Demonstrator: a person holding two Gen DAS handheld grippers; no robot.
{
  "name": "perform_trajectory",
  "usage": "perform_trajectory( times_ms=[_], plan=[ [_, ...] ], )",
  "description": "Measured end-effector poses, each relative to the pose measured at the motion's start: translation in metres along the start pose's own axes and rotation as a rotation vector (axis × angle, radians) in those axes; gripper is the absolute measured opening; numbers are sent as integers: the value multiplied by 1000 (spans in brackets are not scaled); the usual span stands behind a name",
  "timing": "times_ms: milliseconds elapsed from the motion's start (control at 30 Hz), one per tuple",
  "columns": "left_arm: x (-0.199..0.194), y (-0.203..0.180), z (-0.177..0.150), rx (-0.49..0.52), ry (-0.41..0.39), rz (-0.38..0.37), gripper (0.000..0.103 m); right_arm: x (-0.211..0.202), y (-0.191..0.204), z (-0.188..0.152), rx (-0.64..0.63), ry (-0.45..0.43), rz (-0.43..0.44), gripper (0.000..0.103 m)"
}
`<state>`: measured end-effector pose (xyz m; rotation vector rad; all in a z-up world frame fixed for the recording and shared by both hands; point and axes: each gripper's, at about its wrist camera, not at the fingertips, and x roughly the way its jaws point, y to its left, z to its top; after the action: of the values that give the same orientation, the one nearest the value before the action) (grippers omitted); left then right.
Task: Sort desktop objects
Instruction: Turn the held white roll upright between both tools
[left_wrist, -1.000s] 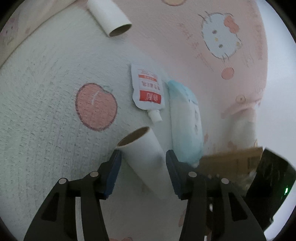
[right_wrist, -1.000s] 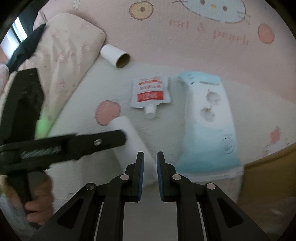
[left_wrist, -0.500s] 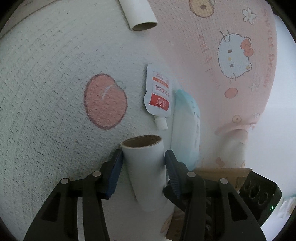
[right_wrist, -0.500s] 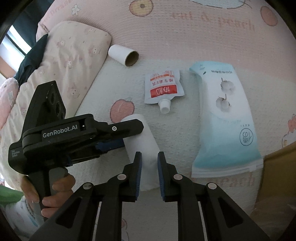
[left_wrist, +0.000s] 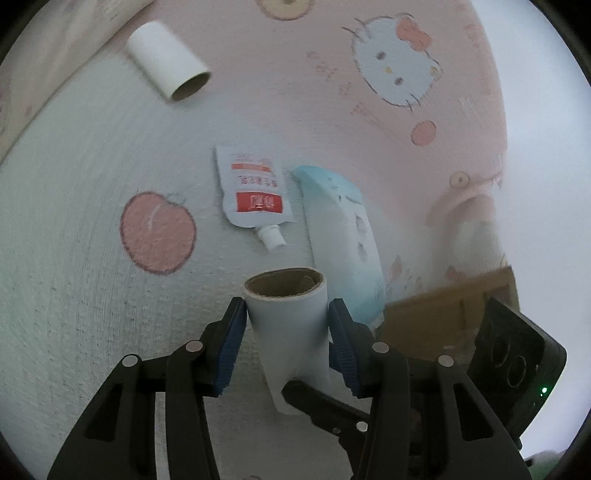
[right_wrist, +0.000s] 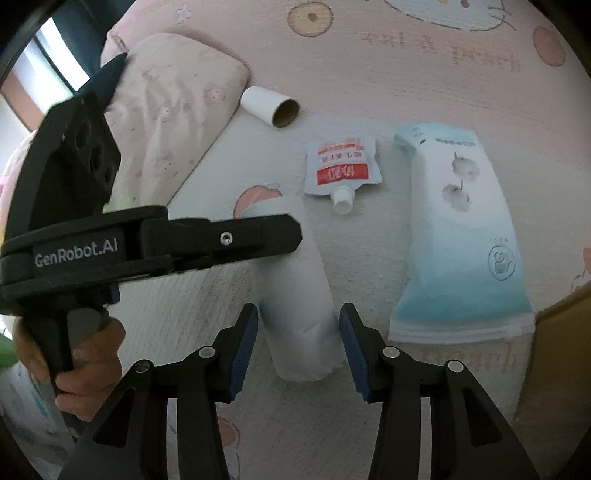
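My left gripper (left_wrist: 286, 314) is shut on a long white cardboard tube (left_wrist: 290, 328) and holds it off the mat, open end forward. In the right wrist view the same tube (right_wrist: 299, 291) runs from the left gripper's fingers (right_wrist: 255, 232) down to my right gripper (right_wrist: 298, 321), which is open with its pads either side of the tube's near end. A white and red spout pouch (left_wrist: 255, 194) (right_wrist: 341, 171), a blue and white wipes pack (left_wrist: 345, 236) (right_wrist: 465, 236) and a short white tube (left_wrist: 168, 61) (right_wrist: 269, 107) lie on the mat.
A pink pillow (right_wrist: 173, 110) lies at the left. A brown cardboard box (left_wrist: 450, 314) (right_wrist: 561, 354) stands at the right. The surface is a white and pink Hello Kitty mat (left_wrist: 74, 184).
My left gripper closed on the long tube and lifted it. My right gripper opened from shut and now straddles the tube's near end.
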<state>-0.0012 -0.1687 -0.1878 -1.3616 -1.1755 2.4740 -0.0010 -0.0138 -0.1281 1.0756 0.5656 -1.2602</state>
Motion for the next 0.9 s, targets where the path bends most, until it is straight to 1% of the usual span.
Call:
perform_trajectory(
  times_ms=[67, 167, 267, 367, 433, 533, 633, 733, 833, 900],
  plan=[
    [0, -4, -1, 18, 1, 7, 49, 1, -4, -4, 25, 1, 17, 43],
    [0, -7, -2, 30, -4, 9, 49, -2, -7, -9, 41, -20, 28, 43],
    [-2, -12, -4, 50, -2, 0, 48, -4, -5, -13, 31, -17, 18, 43],
    [-7, -19, -9, 88, -15, 9, 48, -9, 1, -17, 9, -33, 0, 43],
    [-11, -27, -12, 127, -30, 21, 48, -13, 5, -21, 3, -57, -11, 43],
    [-17, -40, -15, 198, -51, 42, 48, -22, 8, -23, 25, -93, -12, 43],
    [-21, -57, -17, 270, -86, 66, 48, -30, 13, -21, 7, -102, -24, 42],
    [-31, -73, -18, 319, -121, 57, 48, -44, 18, -18, -21, -133, -63, 41],
    [-43, -93, -14, 373, -157, 43, 48, -64, 18, -12, -12, -187, -67, 41],
    [-49, -106, -10, 403, -176, 32, 48, -77, 19, -8, -20, -222, -85, 41]
  ],
)
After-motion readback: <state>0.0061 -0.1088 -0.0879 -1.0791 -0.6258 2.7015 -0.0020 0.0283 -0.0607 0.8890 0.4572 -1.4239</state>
